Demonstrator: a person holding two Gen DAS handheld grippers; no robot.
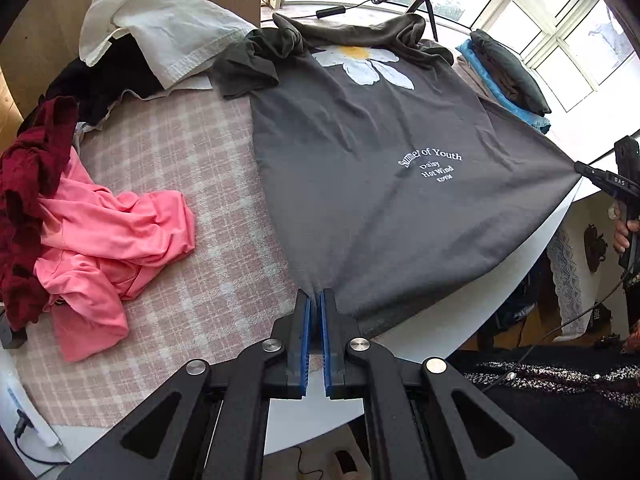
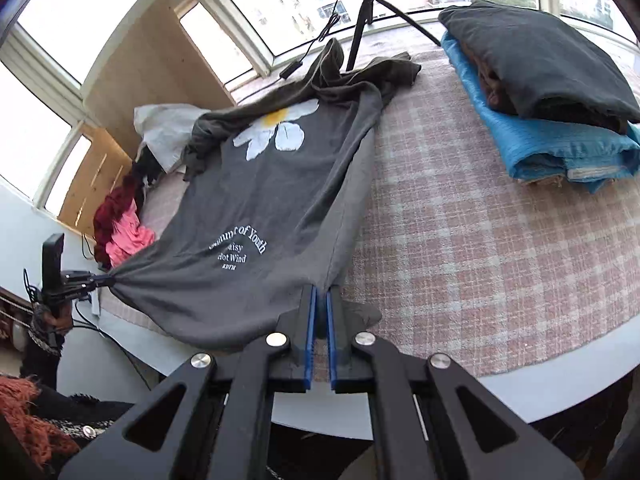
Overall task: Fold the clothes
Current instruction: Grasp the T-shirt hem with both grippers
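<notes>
A dark grey T-shirt (image 1: 360,152) with a white daisy print and white lettering lies stretched over the checked tablecloth (image 1: 180,168). My left gripper (image 1: 317,296) is shut on one corner of its hem, the cloth bunched between the blue pads. My right gripper (image 2: 320,294) is shut on the other hem corner of the same T-shirt (image 2: 256,208). The hem is lifted and pulled taut between the two grippers. In the left wrist view the right gripper (image 1: 580,168) shows at the far right; in the right wrist view the left gripper (image 2: 106,279) shows at the left. The collar end rests crumpled near the window.
A pink garment (image 1: 108,232) and a dark red one (image 1: 28,184) lie heaped on the left, with white cloth (image 1: 160,32) and black cloth behind. A folded stack, dark on blue (image 2: 552,100), sits on the right. A tripod (image 2: 362,20) stands by the window.
</notes>
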